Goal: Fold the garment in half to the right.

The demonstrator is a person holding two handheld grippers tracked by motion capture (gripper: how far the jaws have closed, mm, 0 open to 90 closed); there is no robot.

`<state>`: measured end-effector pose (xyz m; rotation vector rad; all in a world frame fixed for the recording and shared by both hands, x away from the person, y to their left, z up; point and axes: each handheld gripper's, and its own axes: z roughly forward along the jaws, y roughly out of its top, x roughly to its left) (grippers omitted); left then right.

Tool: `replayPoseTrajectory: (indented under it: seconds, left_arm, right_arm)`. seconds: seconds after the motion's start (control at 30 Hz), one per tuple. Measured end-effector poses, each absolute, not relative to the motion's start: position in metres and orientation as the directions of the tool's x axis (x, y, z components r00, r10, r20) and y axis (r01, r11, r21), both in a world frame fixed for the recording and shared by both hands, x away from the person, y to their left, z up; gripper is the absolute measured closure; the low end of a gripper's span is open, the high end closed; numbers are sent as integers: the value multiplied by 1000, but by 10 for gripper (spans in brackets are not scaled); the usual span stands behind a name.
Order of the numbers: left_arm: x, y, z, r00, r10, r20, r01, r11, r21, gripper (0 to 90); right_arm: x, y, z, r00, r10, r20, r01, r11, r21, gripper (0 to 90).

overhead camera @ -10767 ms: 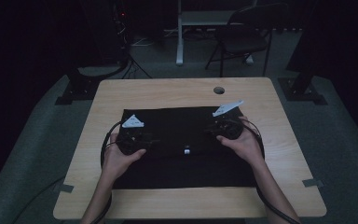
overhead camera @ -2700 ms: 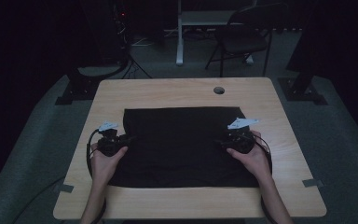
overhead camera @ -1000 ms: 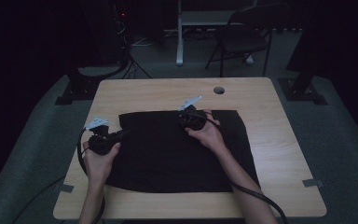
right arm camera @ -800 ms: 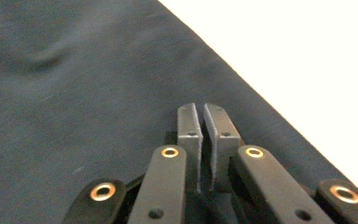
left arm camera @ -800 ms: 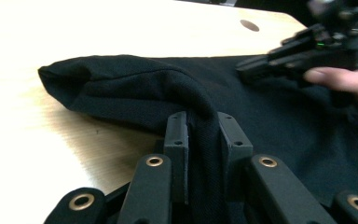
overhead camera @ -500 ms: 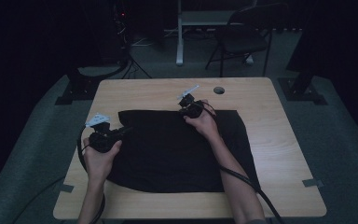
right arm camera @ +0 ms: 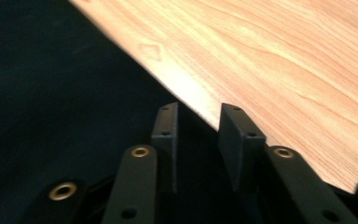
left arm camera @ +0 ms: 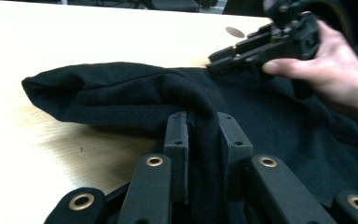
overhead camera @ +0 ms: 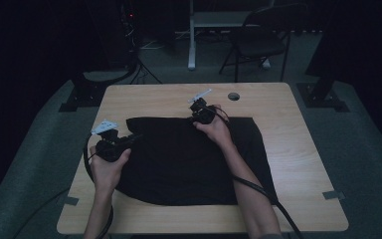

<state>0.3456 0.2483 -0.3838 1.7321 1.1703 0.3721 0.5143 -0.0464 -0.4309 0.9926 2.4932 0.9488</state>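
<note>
High view shows a black knitted cloth (overhead camera: 189,159) spread over the middle of a light wooden table (overhead camera: 303,164), its far edge lying short of the table's far edge and its near edge close to the table's near edge. The left gripper (overhead camera: 129,138) sits at the cloth's left edge, held by the person's left hand (overhead camera: 107,162). In the left gripper view its jaws stand nearly together, pinching a raised fold of the cloth (left arm camera: 135,98) between the pads, and the bunched fabric humps up ahead of them above the bare wood. The right gripper (overhead camera: 195,110) is at the far edge of the cloth, roughly midway along it, near a small round hole (overhead camera: 234,96) in the tabletop, with the right hand (overhead camera: 214,127) behind it. The right gripper view looks down on the cloth's edge (right arm camera: 74,93) running slantwise against the wood (right arm camera: 284,70); its jaws have just been opening and now stand a little apart. The cloth's edge seems to lie in or under the gap between them, though the dark blurred fabric makes it hard to say whether the pads touch it.
</note>
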Motion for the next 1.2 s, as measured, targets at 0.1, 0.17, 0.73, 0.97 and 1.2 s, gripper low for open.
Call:
replayPoseTrajectory:
  seconds: [0.1,0.17,0.73,0.97,1.2]
  left_arm:
    - [346,249,-385,487,834,-261,540,-52,840,776]
    - [346,249,-385,486,834,-261,540,-52,840,776]
    - [347,252,-388,474,840,-263,551,-51,833,777]
    - [347,254,-389,473,838,-273,553,-42,832,776]
    - [348,256,-391,467,836,-287,554,-24,832,776]
  right_arm:
    - [505,-52,-424,-747,664,-32,478,569,670,618]
    - [496,-59,-421,-767,641,-29,465,586,664,610]
    - [407,-195,-424,-791,611,-23,443,599,667,466]
    - [390,-225,-428,-783,621,-20,445,583,680,414]
    - [383,-230,-442,-766,643,-1,465,555,689,415]
